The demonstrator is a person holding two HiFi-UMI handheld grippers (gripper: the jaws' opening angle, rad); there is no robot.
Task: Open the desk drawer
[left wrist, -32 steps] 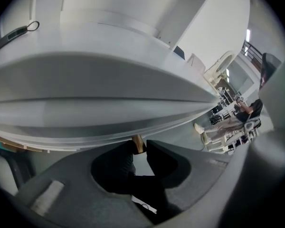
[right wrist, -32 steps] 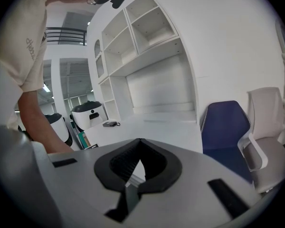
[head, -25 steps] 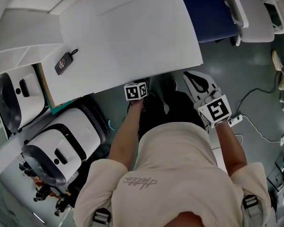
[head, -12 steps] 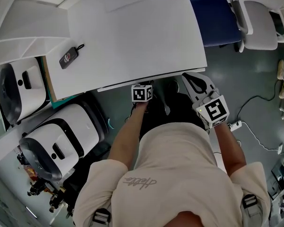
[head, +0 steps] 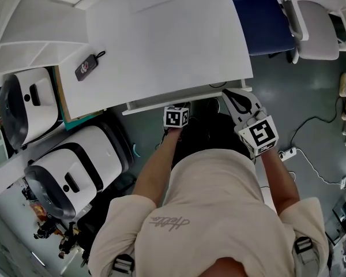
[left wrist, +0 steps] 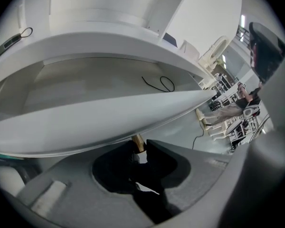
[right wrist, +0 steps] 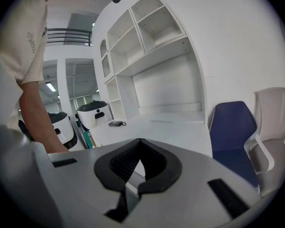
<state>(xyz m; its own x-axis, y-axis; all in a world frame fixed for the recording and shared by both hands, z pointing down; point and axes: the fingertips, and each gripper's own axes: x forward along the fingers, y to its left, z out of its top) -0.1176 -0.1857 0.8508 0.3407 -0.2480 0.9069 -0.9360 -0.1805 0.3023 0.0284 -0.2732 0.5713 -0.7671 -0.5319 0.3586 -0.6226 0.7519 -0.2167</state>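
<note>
Left jaws on knob (left wrist: pixel 138 144); desk (head: pixel 161 39) above

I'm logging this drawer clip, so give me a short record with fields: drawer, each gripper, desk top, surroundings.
drawer: partly pulled out below the desk top; a black cable loop lies inside
left gripper: shut on the small brass knob at the drawer front
right gripper: jaws together, holding nothing, held near the desk's front right corner
desk top: bare except for a small dark fob near its left edge
surroundings: white rounded machine on the floor at left; blue chair at right
</note>
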